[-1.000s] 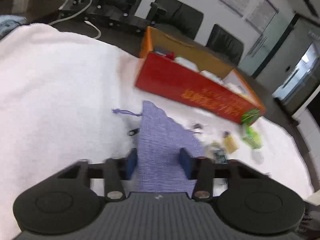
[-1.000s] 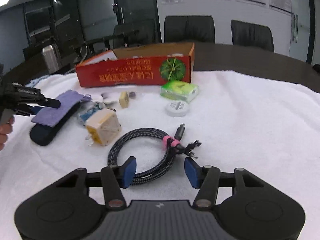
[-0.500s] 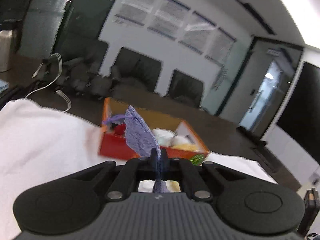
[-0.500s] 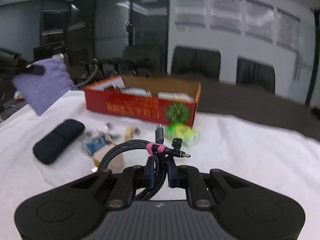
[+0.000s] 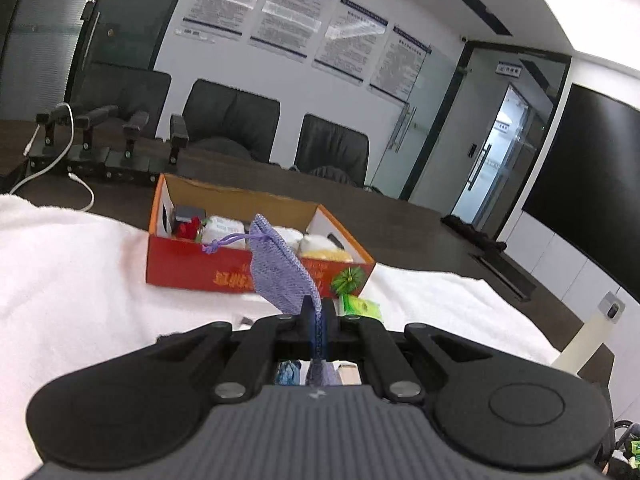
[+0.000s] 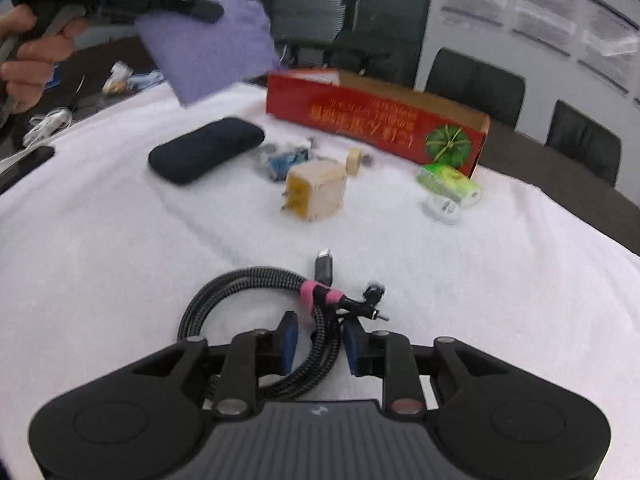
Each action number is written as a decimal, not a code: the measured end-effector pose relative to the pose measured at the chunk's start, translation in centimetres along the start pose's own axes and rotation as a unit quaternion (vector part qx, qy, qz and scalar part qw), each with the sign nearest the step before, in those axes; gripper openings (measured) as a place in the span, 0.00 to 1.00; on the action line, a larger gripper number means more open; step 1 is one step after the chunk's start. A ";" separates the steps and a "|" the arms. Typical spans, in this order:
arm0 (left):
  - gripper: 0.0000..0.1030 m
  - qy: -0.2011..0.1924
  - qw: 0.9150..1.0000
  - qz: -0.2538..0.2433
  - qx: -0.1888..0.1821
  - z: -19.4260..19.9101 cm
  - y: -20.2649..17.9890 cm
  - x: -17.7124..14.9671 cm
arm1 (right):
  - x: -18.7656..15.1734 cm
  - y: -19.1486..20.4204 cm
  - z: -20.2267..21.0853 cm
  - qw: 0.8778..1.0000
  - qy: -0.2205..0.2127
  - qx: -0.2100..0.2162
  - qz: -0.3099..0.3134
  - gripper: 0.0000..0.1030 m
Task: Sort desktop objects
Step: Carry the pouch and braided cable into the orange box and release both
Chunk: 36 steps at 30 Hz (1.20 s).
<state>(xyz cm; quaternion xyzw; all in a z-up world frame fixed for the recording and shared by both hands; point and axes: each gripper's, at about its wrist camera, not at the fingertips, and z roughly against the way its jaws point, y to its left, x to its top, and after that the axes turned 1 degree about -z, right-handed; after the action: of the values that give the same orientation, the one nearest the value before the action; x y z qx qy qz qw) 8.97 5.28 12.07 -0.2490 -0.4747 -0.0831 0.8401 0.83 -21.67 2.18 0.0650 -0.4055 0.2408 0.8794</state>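
My left gripper [image 5: 318,312] is shut on a corner of the purple knitted pouch [image 5: 280,268], which hangs in the air in front of the red cardboard box [image 5: 180,260]. The right wrist view shows that same pouch [image 6: 208,52] held high at the upper left by the left gripper [image 6: 200,10]. The coiled braided cable [image 6: 248,280] with pink ties lies on the white towel [image 6: 120,240]. My right gripper [image 6: 320,332] straddles the coil's near side. Its jaws are opening, and the blue pads [image 6: 289,340] stand just off the cable.
On the towel lie a black case [image 6: 206,148], a white charger plug [image 6: 316,190], a green packet [image 6: 448,182], a white tape roll [image 6: 442,208] and small bits near the red box [image 6: 376,120]. A person's hand [image 6: 24,40] grips the left tool. A phone [image 6: 24,164] lies at the left edge.
The left gripper shut on the pouch and lifted it off the towel, up before the box. The right gripper shut on the cable and raised it; now the cable lies on the towel, jaws parted.
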 end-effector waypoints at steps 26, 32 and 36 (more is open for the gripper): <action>0.03 0.041 0.992 0.096 0.066 -22.5 4.9 15.0 | 27.6 -17.0 -16.0 0.989 -0.048 -0.093 -0.109 0.10; 0.03 0.083 0.985 0.123 0.083 -29.6 9.4 14.4 | 29.0 -18.5 -23.8 0.987 0.006 -0.117 -0.108 0.09; 0.18 0.126 0.979 0.076 0.140 -32.3 10.1 13.5 | 28.9 -17.8 -26.4 0.984 0.030 -0.159 -0.079 0.11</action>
<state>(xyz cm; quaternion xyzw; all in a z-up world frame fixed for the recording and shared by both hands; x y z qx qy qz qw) 44.40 -0.80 6.22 -0.1523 -0.3519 0.0176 0.9234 43.37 -18.32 7.67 -0.0508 -0.4059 0.1047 0.9065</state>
